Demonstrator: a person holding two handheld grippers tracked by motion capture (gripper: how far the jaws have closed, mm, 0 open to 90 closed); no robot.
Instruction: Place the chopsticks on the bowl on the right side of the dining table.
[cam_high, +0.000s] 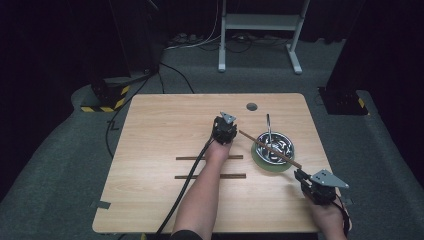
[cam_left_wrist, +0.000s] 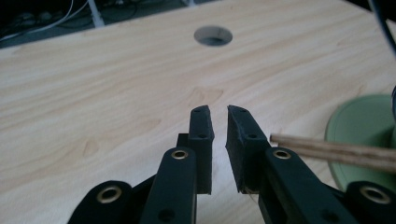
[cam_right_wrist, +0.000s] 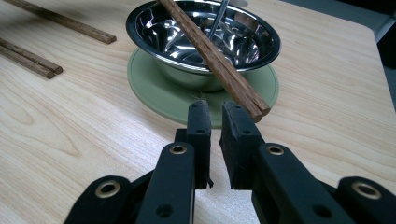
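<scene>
The pale wooden table (cam_high: 165, 200) with rounded corners carries everything, a round cable hole (cam_high: 251, 106) sitting near its far edge. Right of the middle lies a flat, round, pale green plate (cam_high: 260, 161), and on it stands a shiny steel bowl (cam_high: 276, 145) with a thin metal utensil handle (cam_high: 268, 125) rising from it towards the far side. A pair of dark brown wooden chopsticks (cam_high: 270, 149) rests across the bowl's rim (the two sticks side by side), slanting from far left to near right. Two more dark wooden sticks (cam_high: 210, 166) lie flat and parallel at the table's middle, one farther, one nearer.

The left gripper (cam_left_wrist: 218, 130) hovers just left of the chopsticks' far end, its jaws nearly together with nothing between them. The right gripper (cam_right_wrist: 215, 122) sits at the near right, just short of the chopsticks' near end, its jaws likewise almost closed and empty.
</scene>
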